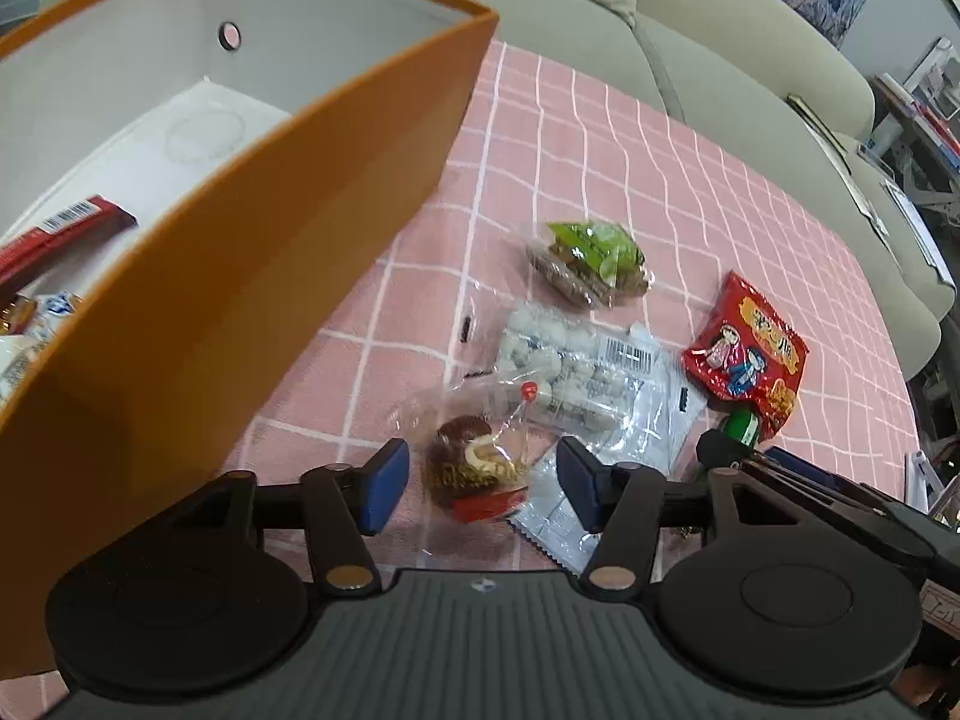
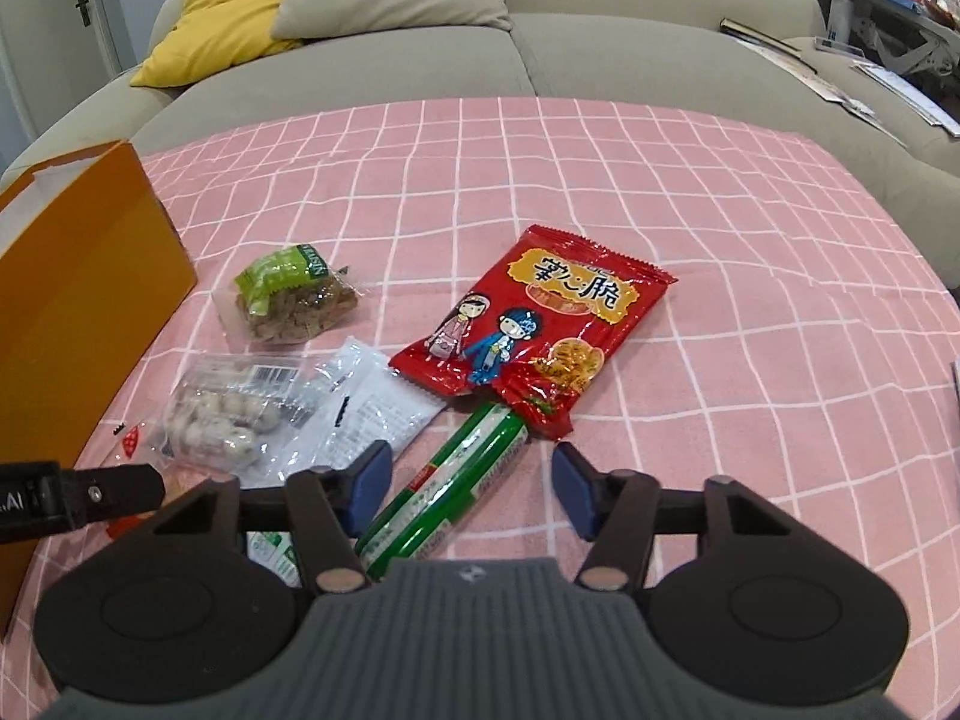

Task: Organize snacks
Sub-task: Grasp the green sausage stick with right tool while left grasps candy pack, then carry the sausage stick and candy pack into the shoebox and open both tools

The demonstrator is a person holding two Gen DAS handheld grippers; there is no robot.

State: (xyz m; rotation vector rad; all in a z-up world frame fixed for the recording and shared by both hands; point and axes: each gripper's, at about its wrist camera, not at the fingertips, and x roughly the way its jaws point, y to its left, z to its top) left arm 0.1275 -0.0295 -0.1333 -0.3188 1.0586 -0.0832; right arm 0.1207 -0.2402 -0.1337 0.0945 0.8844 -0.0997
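Observation:
On the pink checked cloth (image 2: 720, 240) lie several snacks. A clear packet with a brown cake (image 1: 474, 468) sits between the fingers of my left gripper (image 1: 483, 483), whose blue pads stand apart from it. Beyond it are a bag of white balls (image 1: 558, 366), a green nut packet (image 1: 591, 261) and a red crisp packet (image 1: 744, 354). My right gripper (image 2: 471, 480) straddles a green stick packet (image 2: 456, 480); the packet lies close to the left pad and the right pad is clear of it. The orange box (image 1: 270, 240) stands at the left and holds a red carton (image 1: 66, 228).
A white sachet (image 2: 366, 414) lies under the bag of white balls (image 2: 222, 414). A beige sofa (image 2: 600, 48) with a yellow cushion (image 2: 222, 18) runs behind the cloth. Books and papers (image 2: 840, 78) lie on its right end. The other gripper's black body (image 2: 78, 498) is at the left.

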